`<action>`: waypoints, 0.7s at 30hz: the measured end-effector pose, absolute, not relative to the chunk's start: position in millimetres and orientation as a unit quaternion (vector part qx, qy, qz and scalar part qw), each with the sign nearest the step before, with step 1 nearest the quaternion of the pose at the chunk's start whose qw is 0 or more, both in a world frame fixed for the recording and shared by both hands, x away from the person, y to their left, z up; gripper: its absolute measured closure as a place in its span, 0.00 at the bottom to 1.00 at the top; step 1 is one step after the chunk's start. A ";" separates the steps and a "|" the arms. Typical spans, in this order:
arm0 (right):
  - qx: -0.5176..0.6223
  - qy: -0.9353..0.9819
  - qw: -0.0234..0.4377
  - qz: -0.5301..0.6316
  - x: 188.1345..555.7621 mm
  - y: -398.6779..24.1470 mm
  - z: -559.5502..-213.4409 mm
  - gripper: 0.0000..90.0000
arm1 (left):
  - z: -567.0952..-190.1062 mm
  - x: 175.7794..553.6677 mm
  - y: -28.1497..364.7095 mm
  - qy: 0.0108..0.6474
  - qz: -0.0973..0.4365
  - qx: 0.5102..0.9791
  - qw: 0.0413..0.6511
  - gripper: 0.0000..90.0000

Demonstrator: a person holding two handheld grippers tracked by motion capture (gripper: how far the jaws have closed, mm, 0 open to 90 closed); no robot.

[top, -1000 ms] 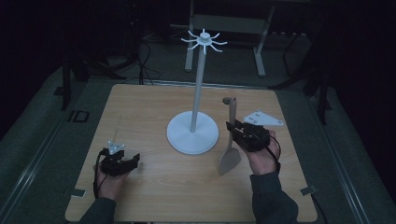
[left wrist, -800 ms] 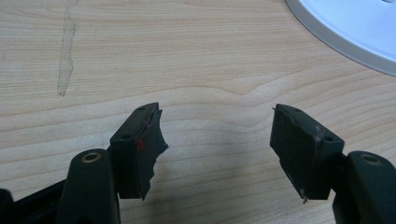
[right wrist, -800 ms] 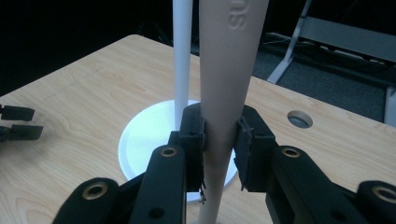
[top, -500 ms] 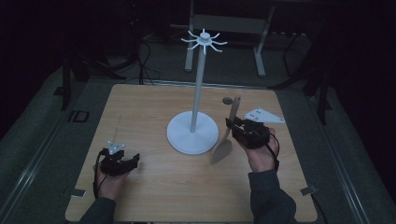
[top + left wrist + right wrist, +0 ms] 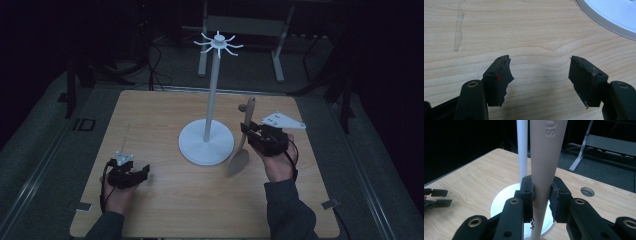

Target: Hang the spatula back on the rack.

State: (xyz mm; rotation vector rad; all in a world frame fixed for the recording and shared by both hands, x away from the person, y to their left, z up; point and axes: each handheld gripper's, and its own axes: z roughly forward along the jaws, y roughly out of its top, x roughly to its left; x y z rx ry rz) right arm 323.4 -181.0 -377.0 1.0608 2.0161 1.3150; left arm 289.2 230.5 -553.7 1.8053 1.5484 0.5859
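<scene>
At about 7 o'clock on the bench (image 5: 165,210) the left hand-held gripper (image 5: 131,172) rests low, jaws spread with nothing between them; in the left gripper view bare wood shows in the gap.

At 4 o'clock the right hand-held gripper (image 5: 251,134) pinches a pale spatula (image 5: 239,161) by its handle, blade down near the wood, handle tip up. Against a second ago, the spatula stands a little nearer the stand (image 5: 206,145) and more upright, its blade now just off the base's 3 o'clock edge. My reading: it is being readied to hang on the hooks (image 5: 218,42) at the pole top, which remain well above the handle, so a lift is needed.

In the right gripper view the handle (image 5: 543,170) carries raised letters, "SU" readable, the rest cut off.

At 2 o'clock a white plate (image 5: 283,120) lies flat.
</scene>
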 end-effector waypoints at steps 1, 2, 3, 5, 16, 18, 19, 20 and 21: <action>0.390 0.741 0.252 0.485 323.6 -180.8 -376.4 0.83 | -553.7 289.1 230.6 0.595 0.225 0.693 0.339 0.38; 0.390 0.740 0.253 0.486 323.9 -180.6 -375.9 0.82 | -553.5 289.1 230.7 0.595 0.225 0.693 0.339 0.38; 0.390 0.740 0.252 0.486 324.1 -180.4 -375.4 0.82 | -553.5 289.1 230.7 0.595 0.225 0.693 0.339 0.38; 0.389 0.740 0.252 0.488 324.9 -179.9 -374.5 0.82 | -553.6 289.1 230.6 0.595 0.224 0.694 0.339 0.38; 0.388 0.735 0.251 0.497 328.7 -178.5 -368.2 0.82 | -553.5 289.2 230.8 0.595 0.225 0.693 0.339 0.38; 0.387 0.734 0.252 0.498 329.1 -178.5 -366.3 0.82 | -553.5 289.1 230.9 0.595 0.225 0.693 0.339 0.38; 0.387 0.733 0.252 0.499 329.2 -178.4 -365.3 0.82 | -553.5 289.1 230.9 0.595 0.225 0.693 0.339 0.38; 0.386 0.732 0.254 0.500 329.5 -178.4 -364.4 0.82 | -553.5 289.1 231.0 0.595 0.225 0.693 0.340 0.38; 0.385 0.732 0.254 0.501 329.6 -178.4 -363.5 0.82 | -553.5 289.1 231.1 0.595 0.225 0.692 0.340 0.38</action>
